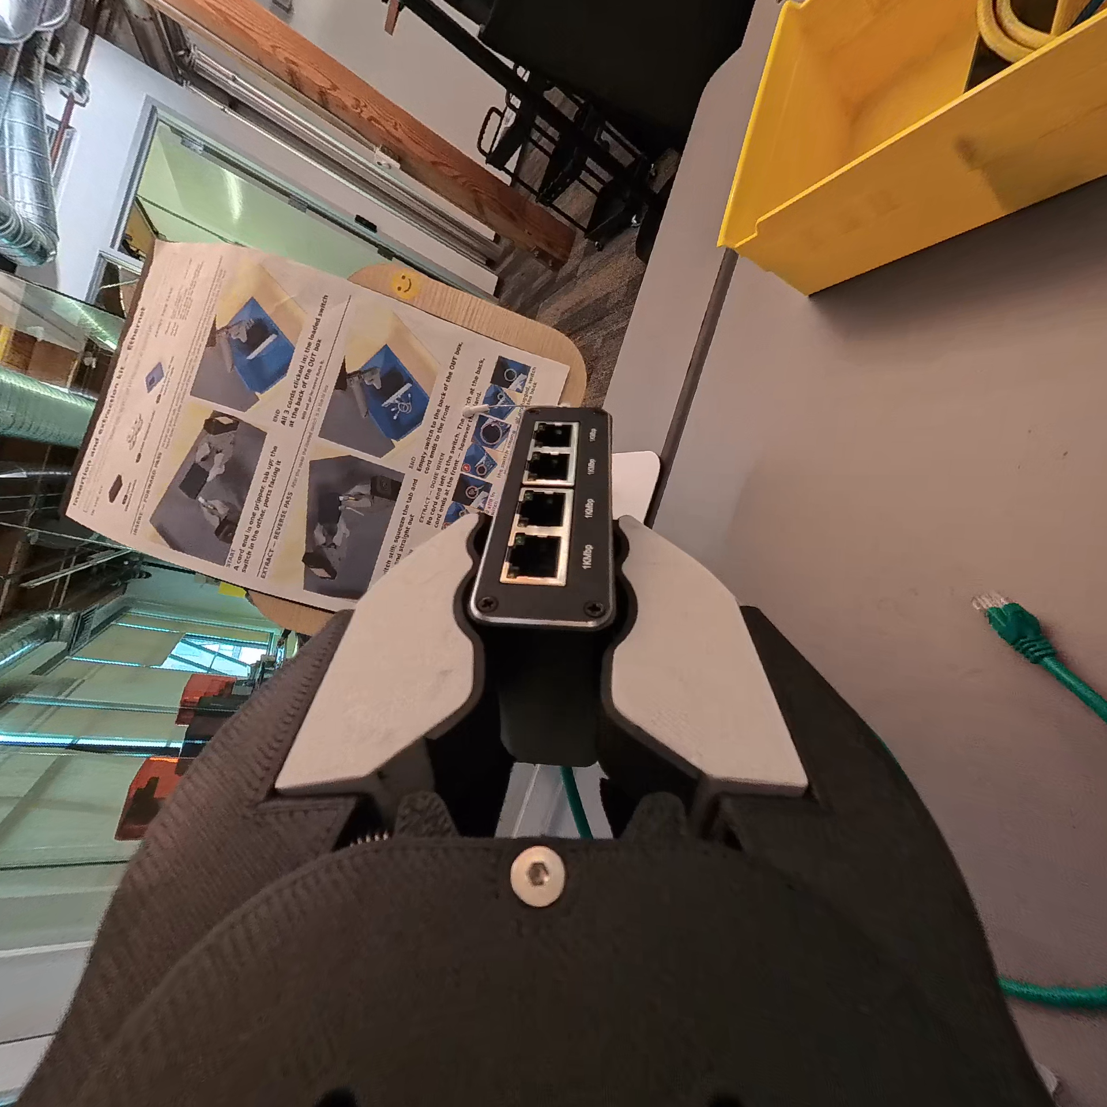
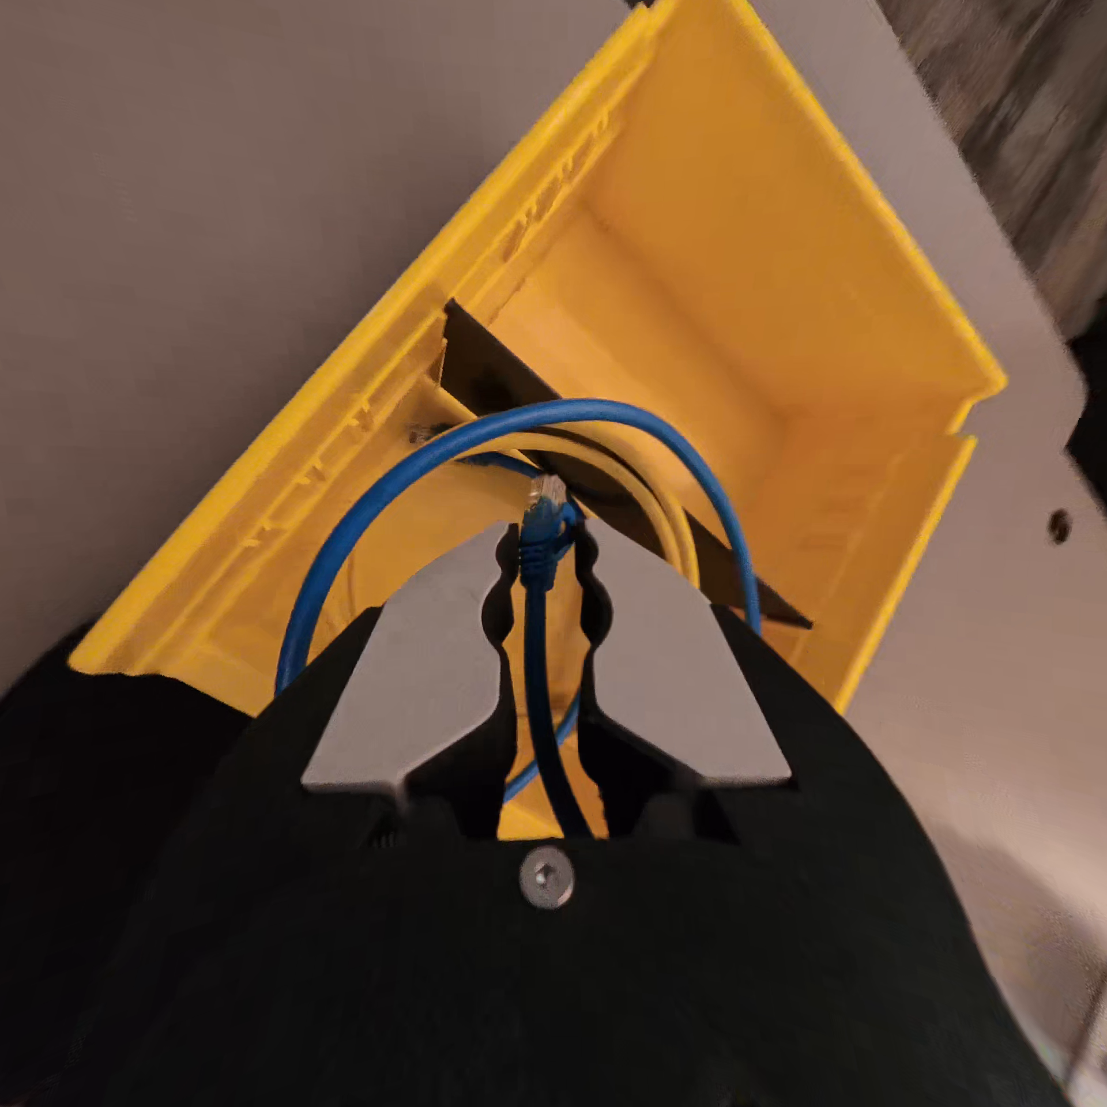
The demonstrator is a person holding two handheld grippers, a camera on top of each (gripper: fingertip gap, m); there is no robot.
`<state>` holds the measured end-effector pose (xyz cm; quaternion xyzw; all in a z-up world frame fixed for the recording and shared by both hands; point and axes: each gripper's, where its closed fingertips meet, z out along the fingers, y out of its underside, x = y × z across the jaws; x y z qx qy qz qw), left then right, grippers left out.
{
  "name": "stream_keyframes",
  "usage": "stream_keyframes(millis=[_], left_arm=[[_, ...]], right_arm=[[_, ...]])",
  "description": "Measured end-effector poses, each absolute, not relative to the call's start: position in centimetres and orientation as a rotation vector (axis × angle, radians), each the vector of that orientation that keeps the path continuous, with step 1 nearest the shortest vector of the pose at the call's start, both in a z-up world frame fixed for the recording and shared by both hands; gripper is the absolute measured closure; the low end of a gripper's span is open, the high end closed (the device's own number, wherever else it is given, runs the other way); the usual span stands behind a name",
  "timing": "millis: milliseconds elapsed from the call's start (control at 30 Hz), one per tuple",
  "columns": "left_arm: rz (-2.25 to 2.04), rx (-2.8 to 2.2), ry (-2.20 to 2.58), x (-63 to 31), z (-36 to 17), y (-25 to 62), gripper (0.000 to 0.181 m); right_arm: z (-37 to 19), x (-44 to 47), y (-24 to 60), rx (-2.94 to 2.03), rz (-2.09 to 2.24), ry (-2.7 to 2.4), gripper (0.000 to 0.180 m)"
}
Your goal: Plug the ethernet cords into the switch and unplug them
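Note:
My left gripper (image 1: 546, 530) is shut on a black ethernet switch (image 1: 548, 509) and holds it in the air, its row of several empty ports facing the camera. A green ethernet cord (image 1: 1039, 650) lies loose on the grey table to the right, its clear plug pointing away. My right gripper (image 2: 544, 539) is shut on a blue ethernet cord (image 2: 539, 551) just behind its clear plug, over the yellow bin (image 2: 689, 335). The blue cord loops in a wide arc in the bin. A yellow cord (image 2: 677, 515) lies in the bin under it.
A black divider (image 2: 497, 371) splits the yellow bin; its far compartment holds nothing. The bin also shows at the top right of the left wrist view (image 1: 898, 150). A printed instruction sheet (image 1: 287, 419) stands on a wooden board beyond the table edge. Black carts stand on the floor. The gap from one gripper's tips to the other's is roughly 40 cm.

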<state>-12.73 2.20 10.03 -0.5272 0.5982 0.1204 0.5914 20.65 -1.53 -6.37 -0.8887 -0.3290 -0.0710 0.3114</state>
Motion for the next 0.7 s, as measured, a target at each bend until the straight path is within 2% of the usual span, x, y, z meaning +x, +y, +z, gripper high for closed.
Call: stream_keyframes(millis=[133, 300, 400, 533, 633, 700], left_arm=[[0.288, -1.24, 1.402, -12.6, 9.6, 2.4, 0.144], [0.297, -1.241, 1.414, -12.3, 9.3, 2.4, 0.144], [0.297, -1.241, 1.417, -12.3, 9.3, 2.3, 0.144], [0.291, -1.245, 1.417, -12.4, 9.3, 2.3, 0.144], [0.293, -1.246, 1.427, -12.1, 9.0, 2.4, 0.144], [0.296, -1.249, 1.438, -11.8, 8.7, 2.5, 0.144]], right_arm=[[-5.1, 18.9, -2.3, -2.371, 0.051, -0.675, 0.143], [0.0, 16.1, -3.1, -2.225, 0.604, -0.409, 0.132], [1.2, 17.6, -4.2, -2.138, 0.479, -0.52, 0.134], [-3.7, 17.8, -9.7, -2.101, 0.158, -1.123, 0.135], [-7.6, 18.6, -10.5, -2.241, 0.18, -1.114, 0.134], [-9.1, 18.4, -10.0, -2.298, 0.26, -1.071, 0.145]])
